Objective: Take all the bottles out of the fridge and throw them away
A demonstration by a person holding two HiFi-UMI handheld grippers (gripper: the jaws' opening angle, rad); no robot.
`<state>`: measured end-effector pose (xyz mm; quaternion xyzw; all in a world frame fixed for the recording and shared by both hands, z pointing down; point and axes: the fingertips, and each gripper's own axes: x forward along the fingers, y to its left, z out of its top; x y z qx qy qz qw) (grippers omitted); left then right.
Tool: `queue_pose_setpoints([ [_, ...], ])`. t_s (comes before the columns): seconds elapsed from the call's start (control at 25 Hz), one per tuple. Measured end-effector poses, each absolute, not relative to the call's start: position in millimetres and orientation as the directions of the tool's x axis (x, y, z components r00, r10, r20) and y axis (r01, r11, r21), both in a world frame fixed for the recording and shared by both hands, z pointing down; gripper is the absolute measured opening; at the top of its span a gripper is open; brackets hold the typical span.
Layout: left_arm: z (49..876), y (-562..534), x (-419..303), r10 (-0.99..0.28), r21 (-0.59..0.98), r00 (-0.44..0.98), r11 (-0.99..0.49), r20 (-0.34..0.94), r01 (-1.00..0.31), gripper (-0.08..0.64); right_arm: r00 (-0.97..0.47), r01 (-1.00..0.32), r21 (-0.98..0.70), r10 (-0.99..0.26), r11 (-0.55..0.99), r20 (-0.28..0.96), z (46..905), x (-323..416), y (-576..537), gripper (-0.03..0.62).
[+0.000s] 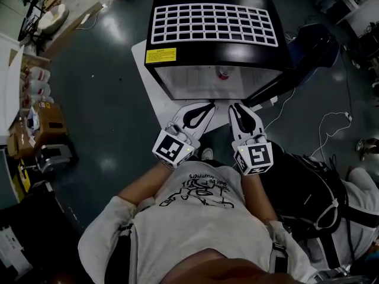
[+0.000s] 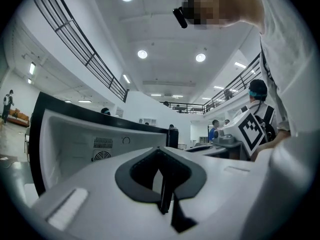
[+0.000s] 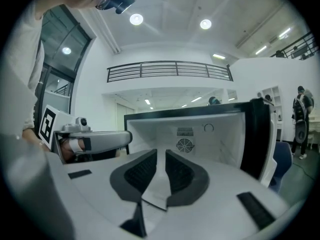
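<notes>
A black mini fridge [image 1: 177, 46] stands on the floor with its door [image 1: 278, 81] swung open to the right. Inside it, a clear bottle with a red cap [image 1: 223, 73] stands near the front. Both grippers hang side by side just before the opening, pointing in. The left gripper [image 1: 209, 106] [image 2: 160, 156] is shut with nothing in it. My right gripper [image 1: 234, 107] [image 3: 161, 155] is shut too, only a thin slit between its pads. The gripper views show the white fridge interior [image 3: 200, 139] with a fan; the bottle is hidden there.
The fridge sits on a white sheet [image 1: 142, 61]. Cardboard boxes [image 1: 47, 117] and shelves line the left. A white cable [image 1: 328, 126] runs over the floor at the right, beside a black bag [image 1: 314, 40]. People stand far off in the hall.
</notes>
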<state>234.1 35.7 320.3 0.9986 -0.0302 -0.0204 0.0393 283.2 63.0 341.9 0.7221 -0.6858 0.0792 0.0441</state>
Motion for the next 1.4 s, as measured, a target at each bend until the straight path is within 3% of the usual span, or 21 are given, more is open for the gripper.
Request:
queue_pose_setpoints([
  [0.76, 358.0, -1.5, 264.2, -0.056, 0.052, 0.997, -0.997, -0.052, -0.053, 0.009, 0.108, -0.994, 0.002, -0.971, -0.111, 0.212, 389.5, 319.5, 24.5, 0.107],
  [1.4, 386.4, -36.9, 297.2, -0.078, 0.048, 0.997, -0.996, -0.027, -0.077, 0.009, 0.144, -0.99, 0.039, -0.963, -0.138, 0.229, 420.6, 355.6, -12.7, 0.137],
])
